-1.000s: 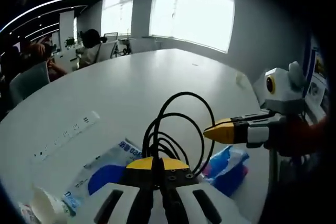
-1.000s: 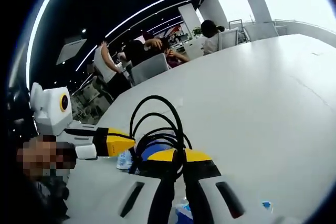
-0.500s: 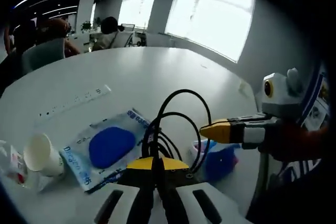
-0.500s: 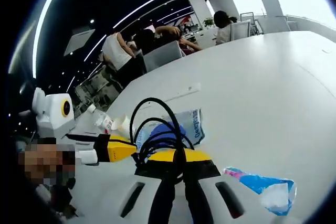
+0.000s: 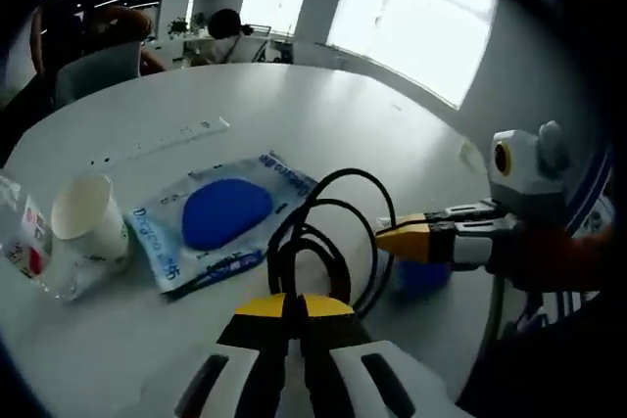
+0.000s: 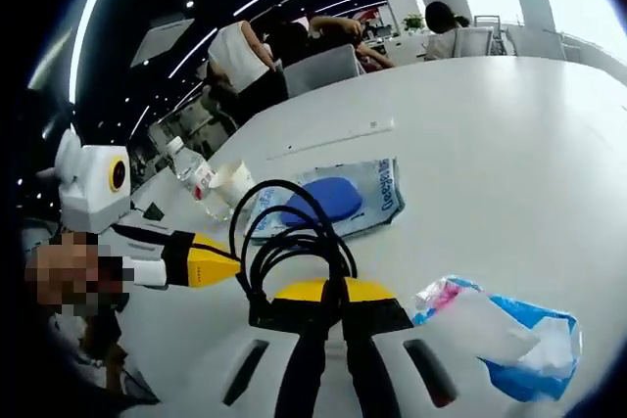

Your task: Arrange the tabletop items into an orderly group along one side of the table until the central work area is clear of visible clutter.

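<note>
In the left gripper view the left tool (image 5: 292, 312) has its yellow-tipped jaws pressed together on a looped black cable (image 5: 328, 232) that arches up just ahead of them. The right tool (image 5: 397, 239) reaches in from the right at the cable's far side; in the right gripper view its own jaws (image 6: 328, 296) are likewise clenched on the same cable (image 6: 289, 232), with the left tool's yellow tip (image 6: 211, 259) just to the left of the loops.

On the white worktop (image 5: 323, 115), ahead and left of the left tool, lies a clear packet with a blue pad inside (image 5: 223, 217). Farther left stands a paper cup (image 5: 86, 217), touching or just beside a plastic bottle (image 5: 24, 242) at the edge, which is hard to make out. A white power strip (image 5: 162, 136) lies beyond the packet. To the right of the right tool rests a blue and pink tissue pack (image 6: 509, 325).
</note>
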Demonstrator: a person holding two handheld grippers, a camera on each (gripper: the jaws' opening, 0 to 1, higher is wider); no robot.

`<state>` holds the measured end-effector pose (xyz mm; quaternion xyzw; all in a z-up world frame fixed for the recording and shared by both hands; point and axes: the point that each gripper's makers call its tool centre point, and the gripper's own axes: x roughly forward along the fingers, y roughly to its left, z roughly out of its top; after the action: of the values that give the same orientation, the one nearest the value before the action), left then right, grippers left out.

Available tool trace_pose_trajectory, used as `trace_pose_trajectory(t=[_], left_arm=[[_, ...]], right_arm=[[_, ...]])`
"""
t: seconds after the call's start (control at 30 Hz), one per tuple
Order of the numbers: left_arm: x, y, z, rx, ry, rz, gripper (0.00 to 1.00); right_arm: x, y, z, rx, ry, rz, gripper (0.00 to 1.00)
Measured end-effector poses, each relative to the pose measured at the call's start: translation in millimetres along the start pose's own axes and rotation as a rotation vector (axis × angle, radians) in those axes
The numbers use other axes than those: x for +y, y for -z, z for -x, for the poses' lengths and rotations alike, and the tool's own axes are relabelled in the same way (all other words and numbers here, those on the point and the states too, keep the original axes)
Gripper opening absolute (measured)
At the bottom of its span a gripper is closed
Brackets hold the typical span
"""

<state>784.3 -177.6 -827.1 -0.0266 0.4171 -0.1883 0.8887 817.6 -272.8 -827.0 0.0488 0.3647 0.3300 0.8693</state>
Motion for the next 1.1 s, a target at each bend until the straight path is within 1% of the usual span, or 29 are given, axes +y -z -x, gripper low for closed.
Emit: trace_pose_trajectory(t=[0.03,0.1,0.2,0.27,0.33,0.53,0.57,0.6,0.63,0.7,0.73,0.8,0.93,0.97,1.03,1.1], left_arm=[[-0.2,3.2,0,0.008,-0.001,0.011,0.01],[0.6,9.7,0,0.023,-0.012,0.03,0.01],[3.8,19.1,-3,0.044,-0.028,0.039,0.02],[6.5,19.7,-3,0.034,-0.034,0.063,0.02],[9.5,20.6,-5,0.04,-0.034,0.071,0.02],[10.2,20.4,-7,0.052,-0.041,0.043,0.03],[10.8,20.3,-7,0.053,-0.047,0.016,0.04],[13.3,20.0,-7,0.053,-0.063,-0.022,0.04],[13.4,19.7,-6,0.05,-0.065,-0.036,0.04],[13.2,17.2,-5,0.031,-0.063,-0.037,0.04],[13.1,10.5,-4,-0.012,-0.059,-0.031,0.05],[13.6,8.6,-1,-0.021,-0.055,-0.01,0.07],[11.5,0.0,1,-0.06,-0.048,-0.024,0.09],[10.8,-4.3,2,-0.078,-0.051,-0.029,0.11],[7.6,-10.0,4,-0.1,-0.044,-0.035,0.14],[3.4,-14.3,6,-0.119,-0.037,-0.042,0.16]], right_arm=[[0,1.5,0,0.006,0.004,0.001,0.0],[-1,10.0,-8,0.034,0.015,0.009,0.0],[0,15.7,-10,0.041,0.013,0.025,0.0],[-1,16.3,-14,0.033,0.015,0.046,0.01],[0,17.3,-14,0.038,0.014,0.059,0.01],[-3,20.9,-18,0.053,0.027,0.092,0.03],[-4,19.5,-17,0.048,0.03,0.093,0.05],[-3,16.9,-15,0.028,0.032,0.09,0.06],[-2,15.1,-13,0.016,0.03,0.085,0.06],[-3,14.2,-11,0.013,0.03,0.086,0.07],[-4,13.0,-10,0.0,0.032,0.085,0.08],[-6,11.4,-9,-0.008,0.034,0.079,0.12],[-3,7.7,-3,-0.016,0.024,0.072,0.17],[-2,6.1,-1,-0.023,0.021,0.074,0.2],[-1,3.3,0,-0.032,0.021,0.089,0.25],[0,1.4,3,-0.034,0.019,0.095,0.27]])
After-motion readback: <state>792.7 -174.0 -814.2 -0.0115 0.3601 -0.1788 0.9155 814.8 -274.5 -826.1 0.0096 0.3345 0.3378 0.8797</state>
